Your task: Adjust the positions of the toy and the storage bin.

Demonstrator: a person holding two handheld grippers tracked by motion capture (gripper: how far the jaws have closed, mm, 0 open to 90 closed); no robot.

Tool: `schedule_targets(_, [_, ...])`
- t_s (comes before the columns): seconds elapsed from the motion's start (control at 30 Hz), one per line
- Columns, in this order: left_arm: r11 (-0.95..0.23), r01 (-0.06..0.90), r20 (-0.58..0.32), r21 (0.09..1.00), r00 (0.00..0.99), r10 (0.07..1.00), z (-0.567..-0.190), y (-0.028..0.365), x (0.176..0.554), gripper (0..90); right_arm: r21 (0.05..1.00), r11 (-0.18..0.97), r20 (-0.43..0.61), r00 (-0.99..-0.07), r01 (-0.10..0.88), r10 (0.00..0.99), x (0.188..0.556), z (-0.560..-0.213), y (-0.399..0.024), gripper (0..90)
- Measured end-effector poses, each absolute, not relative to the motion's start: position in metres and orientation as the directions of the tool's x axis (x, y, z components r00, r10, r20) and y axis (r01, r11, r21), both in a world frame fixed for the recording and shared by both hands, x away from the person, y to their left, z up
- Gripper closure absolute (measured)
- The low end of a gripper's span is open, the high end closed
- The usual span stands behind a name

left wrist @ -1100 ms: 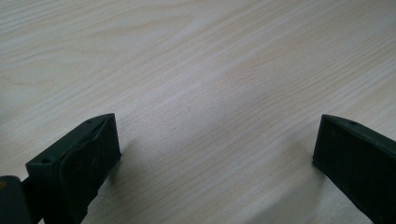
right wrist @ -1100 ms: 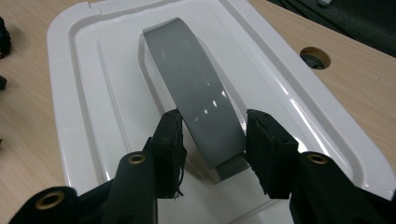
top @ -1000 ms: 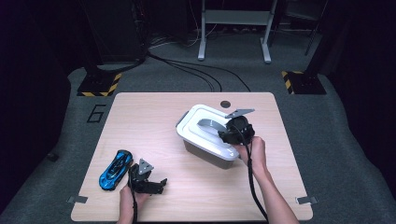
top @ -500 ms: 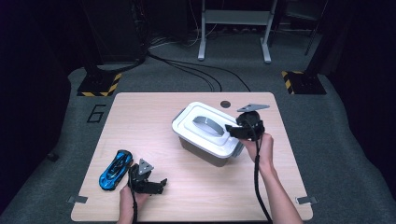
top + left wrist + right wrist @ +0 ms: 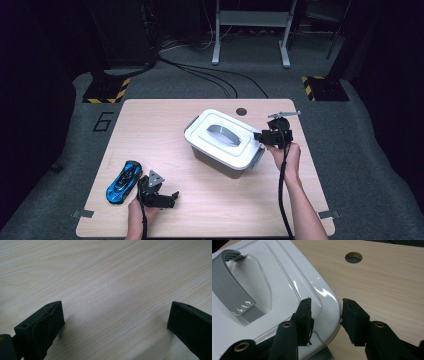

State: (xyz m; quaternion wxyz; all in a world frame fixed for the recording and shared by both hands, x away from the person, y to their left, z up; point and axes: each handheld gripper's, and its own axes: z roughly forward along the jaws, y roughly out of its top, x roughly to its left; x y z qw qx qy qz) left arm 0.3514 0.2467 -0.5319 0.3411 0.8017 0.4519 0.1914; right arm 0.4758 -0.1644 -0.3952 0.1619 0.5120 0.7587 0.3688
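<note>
Gripping the edge of the glossy white plastic lid (image 5: 287, 290), the right hand-held gripper (image 5: 325, 315) has one black jaw on top of the lid and the other outside its rounded rim; its jaws have just been closing. That lid, with a grey arched handle (image 5: 232, 282), sits on a grey rectangular plastic storage box (image 5: 220, 162) standing at an angle near the middle of the pale wooden worktop (image 5: 150, 130). A round cable hole (image 5: 353, 257) lies in the worktop beyond the lid. Near the front left edge, the left hand-held gripper (image 5: 162, 195) rests with its jaws spread wide over bare wood, grasping nothing. A shiny blue toy sports car (image 5: 123, 181) lies just beside it.
</note>
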Motion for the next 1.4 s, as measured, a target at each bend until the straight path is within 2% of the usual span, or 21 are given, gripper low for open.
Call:
schedule_targets(0.17, [-0.376, 0.594, 0.009, 0.712, 0.527, 0.850, -0.531, 0.248, 0.351, 0.8, 0.722, 0.179, 0.139, -0.393, 0.669, 0.909, 0.473, -0.394, -0.160, 59.4])
schedule_targets(0.47, [-0.364, 0.597, 0.004, 0.715, 0.517, 0.856, -0.531, 0.248, 0.350, 0.8, 0.721, 0.224, 0.133, -0.448, 0.656, 0.884, 0.459, -0.395, -0.150, 61.4])
schedule_targets(0.9, [-0.364, 0.597, 0.006, 0.715, 0.515, 0.857, -0.531, 0.248, 0.348, 0.8, 0.729, 0.282, 0.145, -0.543, 0.624, 0.827, 0.438, -0.397, -0.113, 62.5])
schedule_targets(1.4, [-0.347, 0.610, -0.005, 0.712, 0.499, 0.867, -0.531, 0.250, 0.345, 0.8, 0.724, 0.302, 0.173, -0.588, 0.620, 0.790, 0.427, -0.398, -0.082, 62.7])
